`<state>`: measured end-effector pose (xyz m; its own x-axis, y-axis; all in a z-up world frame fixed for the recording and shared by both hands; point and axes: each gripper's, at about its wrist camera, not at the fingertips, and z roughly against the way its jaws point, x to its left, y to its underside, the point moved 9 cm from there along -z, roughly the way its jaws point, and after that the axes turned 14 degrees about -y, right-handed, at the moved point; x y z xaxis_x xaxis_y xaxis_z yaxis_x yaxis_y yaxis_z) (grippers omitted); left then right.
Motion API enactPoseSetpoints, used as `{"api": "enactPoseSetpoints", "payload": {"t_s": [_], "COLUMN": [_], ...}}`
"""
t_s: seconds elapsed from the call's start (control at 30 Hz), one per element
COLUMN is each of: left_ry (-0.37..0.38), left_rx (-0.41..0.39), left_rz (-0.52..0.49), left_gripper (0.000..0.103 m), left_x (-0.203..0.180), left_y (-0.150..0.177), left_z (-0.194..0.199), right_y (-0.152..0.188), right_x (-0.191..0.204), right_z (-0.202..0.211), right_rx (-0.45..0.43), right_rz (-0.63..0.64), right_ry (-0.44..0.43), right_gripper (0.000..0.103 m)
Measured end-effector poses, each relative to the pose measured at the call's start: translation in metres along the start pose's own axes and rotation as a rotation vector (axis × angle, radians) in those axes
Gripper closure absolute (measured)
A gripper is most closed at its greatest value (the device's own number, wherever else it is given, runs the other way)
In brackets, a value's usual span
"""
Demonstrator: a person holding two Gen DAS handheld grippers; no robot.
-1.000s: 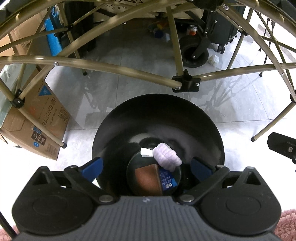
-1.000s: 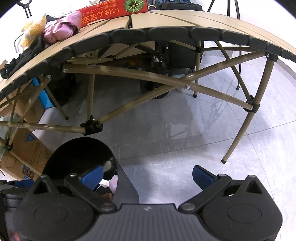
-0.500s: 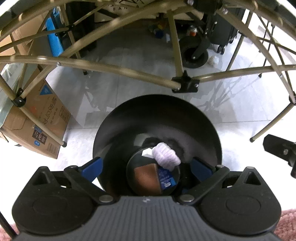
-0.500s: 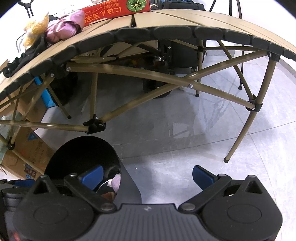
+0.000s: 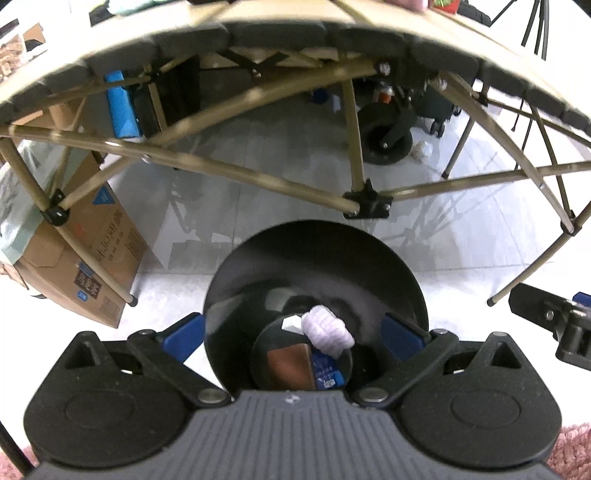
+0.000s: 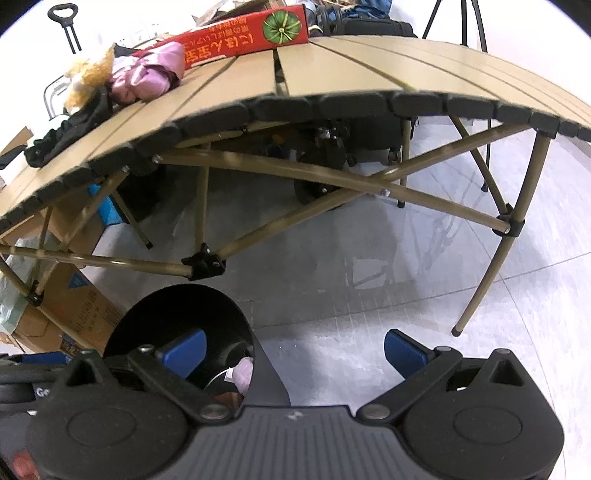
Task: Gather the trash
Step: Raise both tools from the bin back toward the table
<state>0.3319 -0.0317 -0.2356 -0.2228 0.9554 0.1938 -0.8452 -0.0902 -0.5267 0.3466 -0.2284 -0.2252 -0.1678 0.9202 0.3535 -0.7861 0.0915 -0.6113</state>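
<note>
Black bin sits between the left gripper fingers, jaws clamped on its sides. Inside at the bottom: lilac wad, brown carton, white scrap (partly hidden). Right gripper is spread wide, holding nothing, just beside the bin over grey floor. Tan folding table ahead carries a red box and pink cloth.
</note>
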Motion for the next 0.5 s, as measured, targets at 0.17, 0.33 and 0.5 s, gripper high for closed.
{"api": "enactPoseSetpoints", "payload": {"t_s": [0.17, 0.33, 0.5], "left_ry": [-0.015, -0.034, -0.047], "left_rx": [-0.052, -0.124, -0.197], "left_rz": [0.019, 0.043, 0.063], "left_gripper": [0.000, 0.000, 0.000], "left_x": [0.013, 0.028, 0.040], "left_y": [-0.007, -0.014, -0.023], "left_z": [0.013, 0.030, 0.046], "right_y": [-0.002, -0.005, -0.011], "right_x": [0.006, 0.013, 0.030], "right_z": [0.006, 0.016, 0.034], "right_rx": [-0.019, -0.052, -0.096], "right_rz": [0.007, 0.033, 0.078], "right_ry": [-0.020, -0.032, -0.079], "right_gripper": [0.000, 0.000, 0.000]}}
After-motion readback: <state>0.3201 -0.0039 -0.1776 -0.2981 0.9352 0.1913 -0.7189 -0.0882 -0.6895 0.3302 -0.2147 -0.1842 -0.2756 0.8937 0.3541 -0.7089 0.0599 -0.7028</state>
